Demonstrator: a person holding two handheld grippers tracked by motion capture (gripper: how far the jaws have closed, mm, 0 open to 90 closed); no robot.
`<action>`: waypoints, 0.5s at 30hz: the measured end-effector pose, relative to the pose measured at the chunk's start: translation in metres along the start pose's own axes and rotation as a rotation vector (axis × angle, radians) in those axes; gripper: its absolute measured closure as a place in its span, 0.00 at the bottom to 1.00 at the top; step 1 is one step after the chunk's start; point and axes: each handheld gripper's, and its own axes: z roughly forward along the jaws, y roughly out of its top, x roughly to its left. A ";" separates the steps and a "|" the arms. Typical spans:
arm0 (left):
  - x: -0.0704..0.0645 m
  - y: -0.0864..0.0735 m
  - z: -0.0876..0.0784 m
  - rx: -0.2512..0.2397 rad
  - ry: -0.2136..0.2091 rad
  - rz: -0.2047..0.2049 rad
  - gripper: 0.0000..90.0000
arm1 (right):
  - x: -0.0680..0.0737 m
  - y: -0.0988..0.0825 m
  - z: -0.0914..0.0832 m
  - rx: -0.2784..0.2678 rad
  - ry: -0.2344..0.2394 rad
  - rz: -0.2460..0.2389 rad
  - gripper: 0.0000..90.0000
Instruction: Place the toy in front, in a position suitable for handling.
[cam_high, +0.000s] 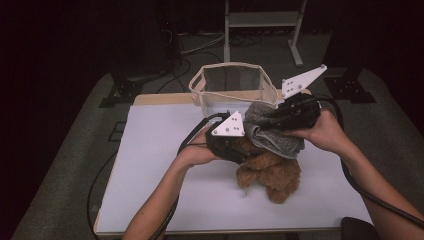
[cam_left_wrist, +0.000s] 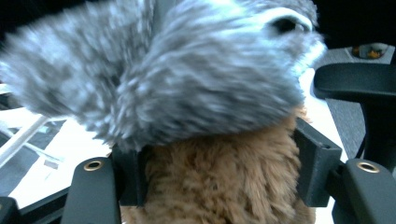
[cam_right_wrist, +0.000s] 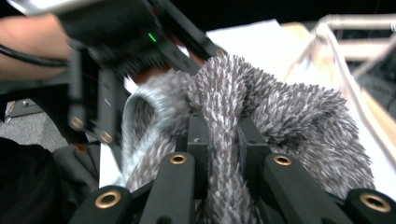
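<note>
**High view: brown teddy bear clamped by the left gripper, grey cloth pinched by the right**

Nearest the person, the bare front part of the white table is seen, with both forearms coming in over its near edge. A little farther in, a brown teddy bear is found right of centre, its legs towards the near edge and its upper part raised into the grippers. The left gripper is set against the bear's upper body; in the left gripper view its jaws are seen on either side of the brown fur, pressed into it, so the bear is held. Over the bear's top a grey fuzzy cloth is draped, touching the fur; in the left gripper view it hangs blurred just above the jaws. The right gripper is brought in from the right, and in the right gripper view its jaws are closed tight on a fold of the cloth, the rest bunched beyond them, with the left gripper seen blurred behind. Farther back, just beyond both grippers, a clear bag with cream edging stands open at the table's far edge. Beyond it, on the dark floor, the legs of a pale frame are made out.
</note>
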 end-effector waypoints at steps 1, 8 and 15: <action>-0.001 0.000 0.002 0.007 -0.007 0.004 0.36 | -0.001 -0.003 0.000 0.009 0.001 0.012 0.88; -0.003 0.002 0.004 0.017 -0.037 0.001 0.25 | -0.002 -0.022 0.000 0.064 0.036 0.049 0.89; 0.001 -0.011 -0.007 0.001 -0.001 -0.048 0.16 | -0.005 -0.026 0.005 0.084 0.030 0.059 0.89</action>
